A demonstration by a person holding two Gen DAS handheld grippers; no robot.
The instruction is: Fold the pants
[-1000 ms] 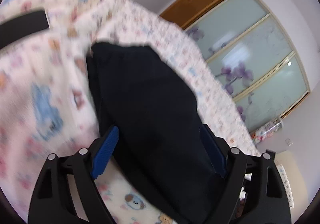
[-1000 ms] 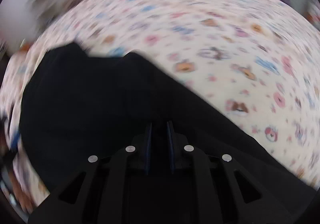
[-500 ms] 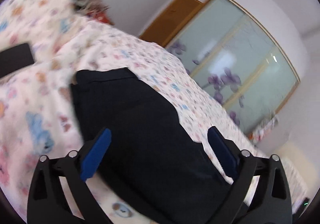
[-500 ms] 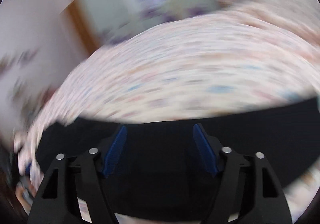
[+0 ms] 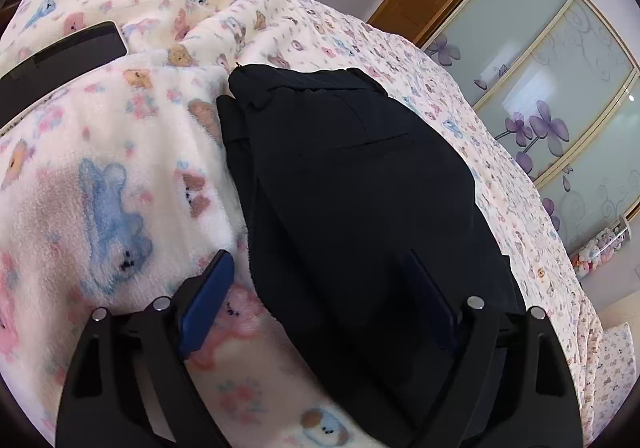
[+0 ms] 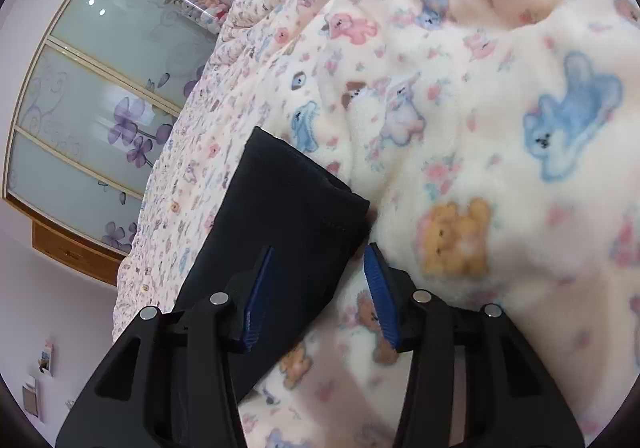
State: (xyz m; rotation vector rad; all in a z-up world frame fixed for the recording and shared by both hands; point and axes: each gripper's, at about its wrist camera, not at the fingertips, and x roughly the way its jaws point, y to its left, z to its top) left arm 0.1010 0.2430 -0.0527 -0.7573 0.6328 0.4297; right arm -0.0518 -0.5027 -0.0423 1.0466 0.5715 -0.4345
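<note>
Pants (image 5: 352, 183), black and already doubled lengthwise, lie flat on the teddy-print fleece blanket (image 5: 120, 167) that covers the bed, waistband toward the blanket's rumpled far end and hem end (image 6: 296, 187) toward the near side. A second ago the right gripper was clamped on the dark cloth and swinging fast; it has since let go, so the carried portion is now laid down and that fold looks finished. The wardrobe doors (image 5: 560, 95) with purple flowers stand beyond the blanket's far edge, and a dark flat slab (image 5: 60, 59) rests on the blanket left of the waistband. The left gripper (image 5: 320, 296) hovers with jaws spread wide over the pants' seat, holding nothing. The right gripper (image 6: 320, 280), jaws apart and empty, straddles the hem's near corner, likely ready to pinch for the next fold.
</note>
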